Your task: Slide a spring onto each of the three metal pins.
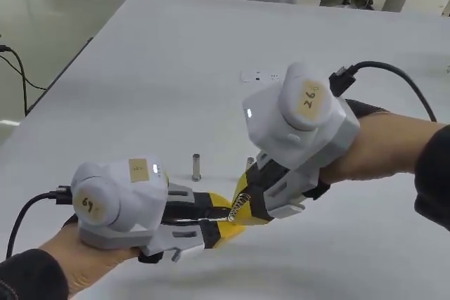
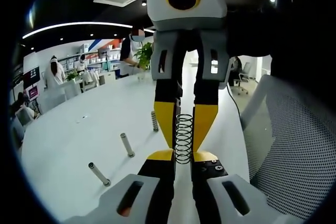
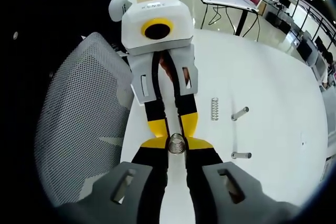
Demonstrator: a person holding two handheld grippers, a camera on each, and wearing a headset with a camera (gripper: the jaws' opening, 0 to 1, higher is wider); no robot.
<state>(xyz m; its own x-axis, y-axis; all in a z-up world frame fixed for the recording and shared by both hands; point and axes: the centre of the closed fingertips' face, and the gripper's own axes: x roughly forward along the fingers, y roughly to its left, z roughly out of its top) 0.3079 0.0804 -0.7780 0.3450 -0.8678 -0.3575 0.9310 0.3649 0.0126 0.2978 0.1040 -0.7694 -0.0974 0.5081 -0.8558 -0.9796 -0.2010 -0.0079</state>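
**coilfan:** Where's the spring at? Looks like a handoff to me.

**pinhead_22:** Pretty much. It's held up off the white table, toward the near edge, right where the two tools meet nose to nose. The left gripper has its fingers narrowed onto one end, and the right gripper is pinched in on it too, so both seem to be squeezing the same coil.

**coilfan:** Any tips for getting it on?

**pinhead_22:** I'd have one side let go first, then grip light, since that thin shiny wire would kink easily and the yellow pads look smooth and slick. Hold it by one end so the round bore is free, line it up dead straight over a pin, then drop. The near pin and middle pin are plain dull-grey metal cylinders, standing bare. The far pin looks ribbed, so I'd guess it's already wearing a spring, can't swear to it.
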